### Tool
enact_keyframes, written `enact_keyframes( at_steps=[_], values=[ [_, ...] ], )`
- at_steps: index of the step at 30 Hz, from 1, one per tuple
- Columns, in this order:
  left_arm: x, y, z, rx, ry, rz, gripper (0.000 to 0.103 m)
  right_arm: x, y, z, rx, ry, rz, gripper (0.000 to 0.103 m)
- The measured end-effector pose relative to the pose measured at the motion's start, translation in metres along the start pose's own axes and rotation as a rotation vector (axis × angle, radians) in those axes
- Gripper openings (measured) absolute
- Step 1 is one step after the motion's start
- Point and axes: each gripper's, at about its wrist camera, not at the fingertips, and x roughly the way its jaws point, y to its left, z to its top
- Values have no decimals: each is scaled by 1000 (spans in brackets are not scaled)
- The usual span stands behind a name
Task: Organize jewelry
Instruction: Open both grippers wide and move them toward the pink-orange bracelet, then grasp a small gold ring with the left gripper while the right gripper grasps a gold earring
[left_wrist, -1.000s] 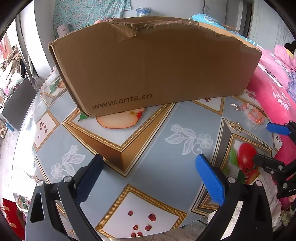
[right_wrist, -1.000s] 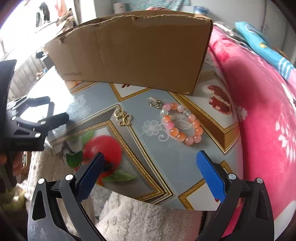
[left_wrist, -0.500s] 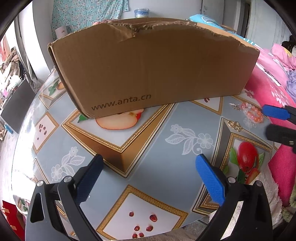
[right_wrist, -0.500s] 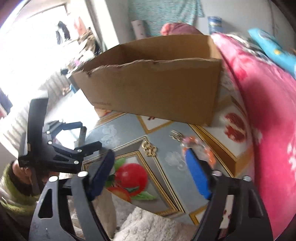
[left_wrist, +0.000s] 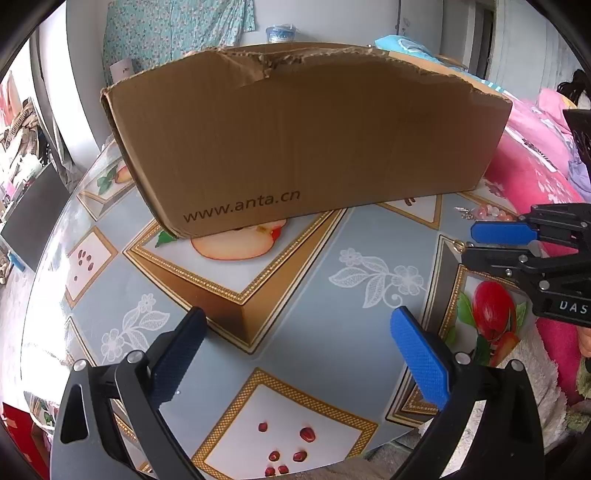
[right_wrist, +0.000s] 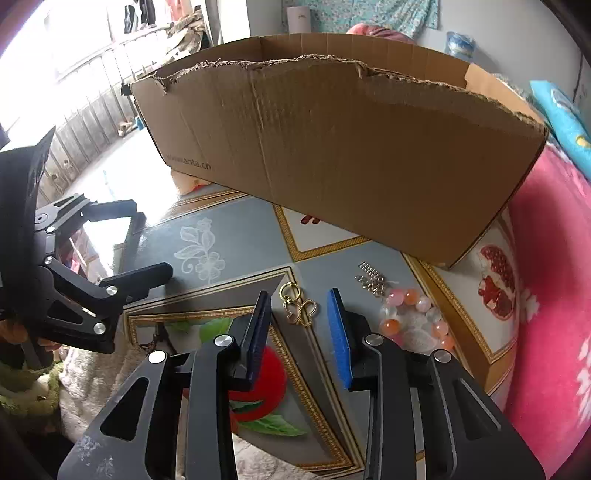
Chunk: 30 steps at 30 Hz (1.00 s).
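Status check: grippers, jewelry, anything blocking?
Left gripper open, empty. Right gripper closing around gold clasp, pads not yet touching. Bead bracelet beside it on table. Path clear; cardboard box behind.

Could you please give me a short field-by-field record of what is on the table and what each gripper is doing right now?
container: cardboard box, open top, torn rim, at the back of the table
jewelry on table: gold clasp charm; small silver piece; pink and orange bead bracelet, all outside the box
right gripper: jaws closing, the gold clasp charm lies between the fingertips, not yet pinched
left gripper: open, holding nothing, over bare table
box contents: hidden from both views
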Motion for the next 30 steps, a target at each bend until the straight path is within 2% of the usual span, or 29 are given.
enact_keyframes(
  at_steps=[3,11,18,24,30],
  values=[
    [0,0,0,1,-5,-1,98,1,2,0,-20,13,-1,14],
    [0,0,-1,2,-10,-3,98,0,9,-6,-12,23,44,13],
    [0,0,0,9,-9,-10,98,1,32,-5,-41,-3,93,13],
    [1,0,1,10,-7,-12,98,-22,15,-12,-3,-33,116,13],
    [1,0,3,9,0,-10,98,-22,0,-21,44,-12,94,13]
  ],
)
